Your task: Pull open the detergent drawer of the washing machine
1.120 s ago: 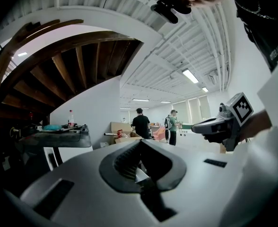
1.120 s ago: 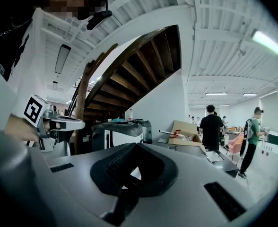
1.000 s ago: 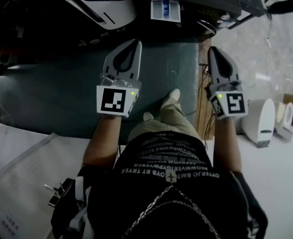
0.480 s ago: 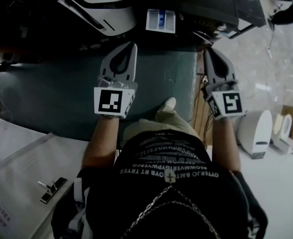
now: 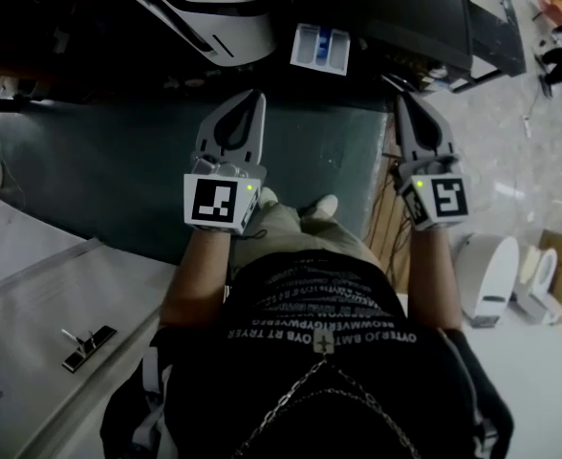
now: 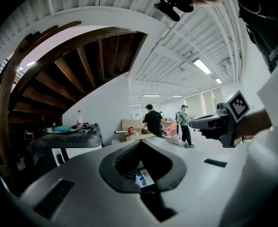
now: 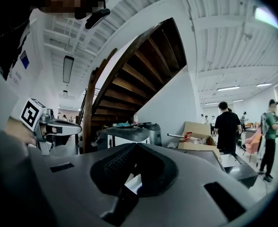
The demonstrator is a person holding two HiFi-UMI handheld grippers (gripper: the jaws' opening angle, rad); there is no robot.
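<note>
The white plastic detergent drawer (image 5: 320, 48) with its blue insert sits at the top of the head view, at the left edge of what looks like the dark washing machine (image 5: 396, 8). Its compartments show from above, so it seems to stand out already. The left gripper (image 5: 252, 97) and right gripper (image 5: 402, 99) hang over the dark green floor mat (image 5: 118, 170), well short of it. Both pairs of fingers are pressed fully together with nothing between them. The drawer should be light, stiff and smooth, running on rails with a catch at the end. It is best taken by the front lip and drawn straight and level, since a skewed pull may jam it.
</note>
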